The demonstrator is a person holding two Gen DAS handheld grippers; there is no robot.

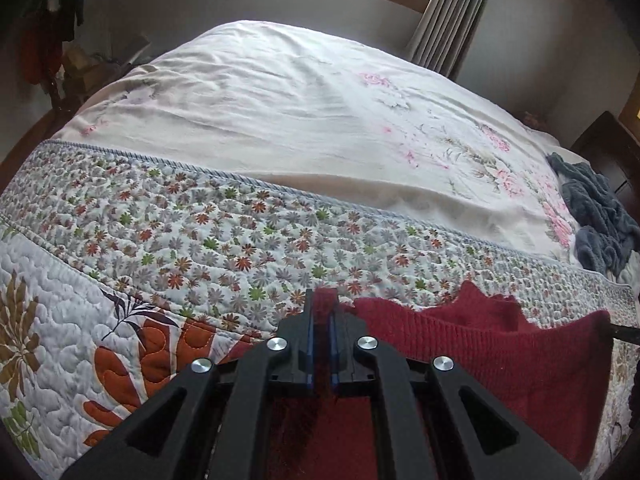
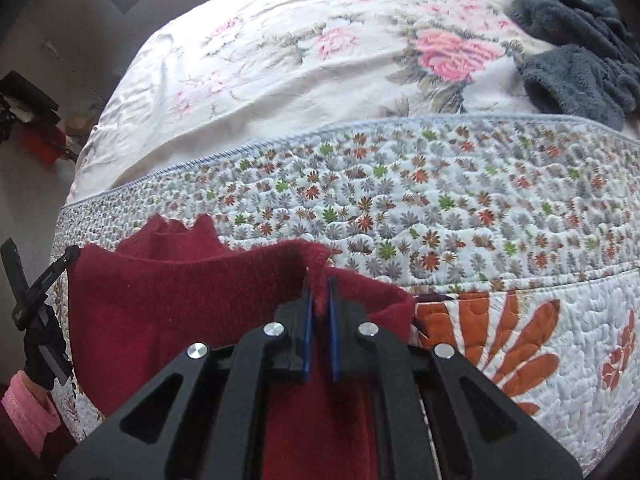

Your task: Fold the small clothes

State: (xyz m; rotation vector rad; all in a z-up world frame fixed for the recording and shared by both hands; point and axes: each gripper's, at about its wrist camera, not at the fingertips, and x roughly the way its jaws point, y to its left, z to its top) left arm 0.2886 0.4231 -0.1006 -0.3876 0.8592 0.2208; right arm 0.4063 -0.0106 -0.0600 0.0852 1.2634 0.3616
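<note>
- Left wrist view: left hand-held gripper (image 1: 322, 312) is clenched on an edge of the red knit garment (image 1: 500, 344); fabric sits pinched between the blue pads, more of it hangs below the fingers.
- Right wrist view: right hand-held gripper (image 2: 319, 296) also grasps the red knit garment (image 2: 180, 300), a fold of its top edge caught between the pads. Left unit and a gloved hand (image 2: 40, 344) w/ pink cuff show at far left, at the other end of that edge.
- Garment's location: held up off the quilt (image 1: 240, 240) at the near end of the bed, top edge stretched between the two grips, body drooping toward the person. A pointed bit, maybe a collar or sleeve, pokes up behind the edge; can't tell which.
- Orientation: long axis of the held edge runs left-right, roughly parallel w/ the quilt's corded border; rest hangs downward.
- Step, as I judge it: garment lifted & spread, prob. just ahead of laying flat or making a first fold.
- Next move calls for: both grips kept level & taut, lowered together onto the quilt so it lands w/o bunching. Grey fleece item (image 2: 580, 60) lies well apart, far right.
</note>
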